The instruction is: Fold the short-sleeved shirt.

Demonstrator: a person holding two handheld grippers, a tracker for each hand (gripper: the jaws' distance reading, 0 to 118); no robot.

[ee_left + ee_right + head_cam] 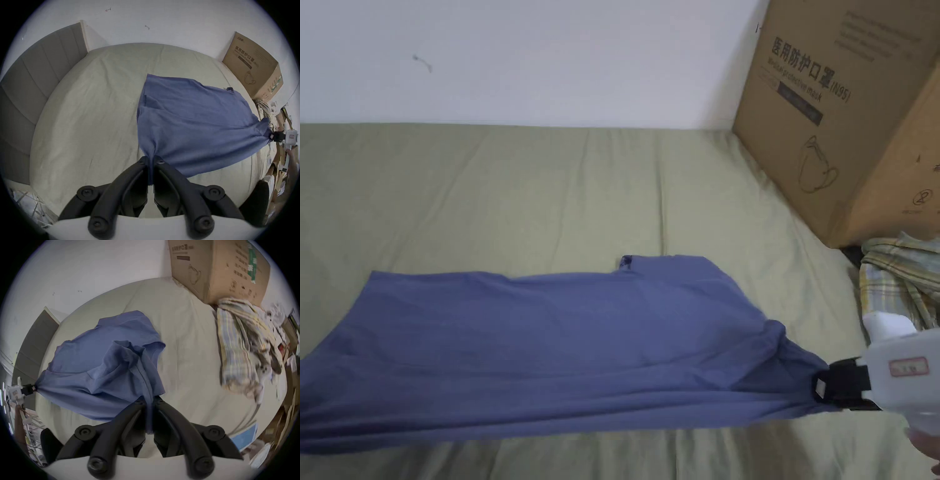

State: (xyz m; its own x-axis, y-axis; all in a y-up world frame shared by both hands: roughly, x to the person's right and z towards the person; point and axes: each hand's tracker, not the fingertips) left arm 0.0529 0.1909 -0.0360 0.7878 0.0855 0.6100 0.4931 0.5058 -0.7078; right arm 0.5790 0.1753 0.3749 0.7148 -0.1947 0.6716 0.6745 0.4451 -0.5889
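Observation:
A blue short-sleeved shirt (550, 350) lies stretched sideways across the olive bed sheet (519, 187). My right gripper (822, 387) is shut on its bunched right end, just above the sheet. In the left gripper view my left gripper (151, 160) is shut on a pinch of the shirt (186, 121) at its other end, and the cloth runs taut to the right gripper (271, 136) far off. In the right gripper view a fold of the shirt (100, 366) sits clamped in my right gripper (150, 400), with the left gripper (33, 388) holding the far corner.
A large cardboard box (850, 112) stands on the bed's far right corner against the white wall. A plaid cloth (900, 281) is heaped beside it, close to my right gripper. A grey headboard (32, 78) borders the bed's left side. Clutter lies beyond the bed's right edge.

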